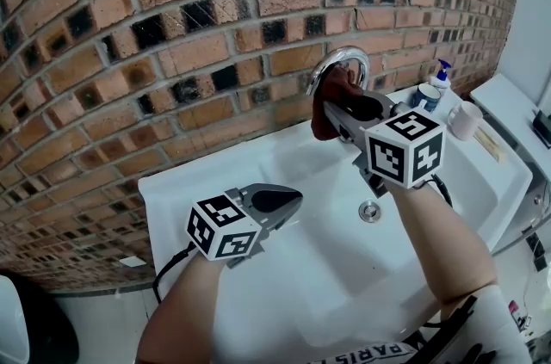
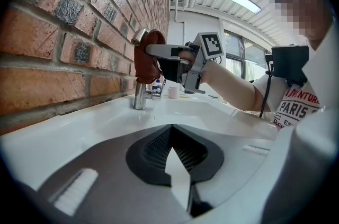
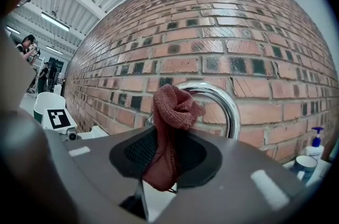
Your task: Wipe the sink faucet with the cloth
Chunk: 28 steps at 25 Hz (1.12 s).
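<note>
A curved chrome faucet point(image 1: 344, 58) rises at the back of the white sink point(image 1: 258, 173), against the brick wall. My right gripper point(image 1: 340, 108) is shut on a dark red cloth point(image 1: 331, 100), which it presses against the faucet's arch point(image 3: 222, 101). In the right gripper view the cloth point(image 3: 172, 122) bunches up between the jaws in front of the spout. In the left gripper view the cloth point(image 2: 147, 61) hangs over the faucet point(image 2: 140, 96). My left gripper point(image 1: 288, 200) hovers over the sink's left rim, shut and holding nothing.
A blue-capped soap bottle point(image 1: 441, 77), a round container point(image 1: 424, 95) and a white mug point(image 1: 465, 120) stand on the sink's right ledge. The drain point(image 1: 369, 211) lies in the basin. The brick wall point(image 1: 172, 27) stands close behind the faucet.
</note>
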{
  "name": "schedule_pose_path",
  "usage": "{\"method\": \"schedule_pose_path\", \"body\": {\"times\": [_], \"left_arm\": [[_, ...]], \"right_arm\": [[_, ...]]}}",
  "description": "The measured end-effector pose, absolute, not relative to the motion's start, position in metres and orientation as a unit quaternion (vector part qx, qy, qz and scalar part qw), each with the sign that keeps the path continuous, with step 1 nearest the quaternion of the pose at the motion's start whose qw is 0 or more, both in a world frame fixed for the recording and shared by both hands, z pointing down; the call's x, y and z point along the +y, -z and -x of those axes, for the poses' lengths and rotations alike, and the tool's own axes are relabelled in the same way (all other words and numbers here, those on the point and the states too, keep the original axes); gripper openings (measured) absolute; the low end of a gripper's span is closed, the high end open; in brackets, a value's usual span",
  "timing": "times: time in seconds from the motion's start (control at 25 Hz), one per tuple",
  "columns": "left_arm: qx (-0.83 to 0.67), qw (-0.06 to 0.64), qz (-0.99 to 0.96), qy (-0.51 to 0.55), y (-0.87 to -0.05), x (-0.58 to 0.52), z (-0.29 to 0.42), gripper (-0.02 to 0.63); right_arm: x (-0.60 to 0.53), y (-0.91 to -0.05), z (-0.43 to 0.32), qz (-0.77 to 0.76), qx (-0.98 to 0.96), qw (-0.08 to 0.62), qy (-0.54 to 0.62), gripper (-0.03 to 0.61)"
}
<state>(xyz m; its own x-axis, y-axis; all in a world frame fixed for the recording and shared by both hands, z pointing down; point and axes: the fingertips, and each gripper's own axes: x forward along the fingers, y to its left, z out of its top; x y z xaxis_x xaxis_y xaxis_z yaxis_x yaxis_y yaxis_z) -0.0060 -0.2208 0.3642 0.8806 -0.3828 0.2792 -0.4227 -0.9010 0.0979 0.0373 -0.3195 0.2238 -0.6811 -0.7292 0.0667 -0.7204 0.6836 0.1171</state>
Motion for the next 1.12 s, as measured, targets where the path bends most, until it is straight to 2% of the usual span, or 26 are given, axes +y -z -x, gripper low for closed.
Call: {"method": "schedule_pose_path", "body": {"times": [0.36,0.64,1.12], "left_arm": [[-0.209,0.08,-0.966,-0.128,-0.365,-0.221,0.007,0.006],[-0.206,0.079,-0.967,-0.131,-0.365,-0.219,0.006,0.006],[-0.206,0.079,-0.966,-0.131,-0.364,-0.22,0.006,0.006]], "right_arm": [[-0.286,-0.216,-0.038,-0.379,-0.923,0.041,0.046,0.095],[-0.244,-0.252,-0.028,-0.342,-0.938,0.048,0.003,0.095],[-0.241,-0.348,-0.024,-0.288,-0.947,0.123,-0.075,0.089]]}}
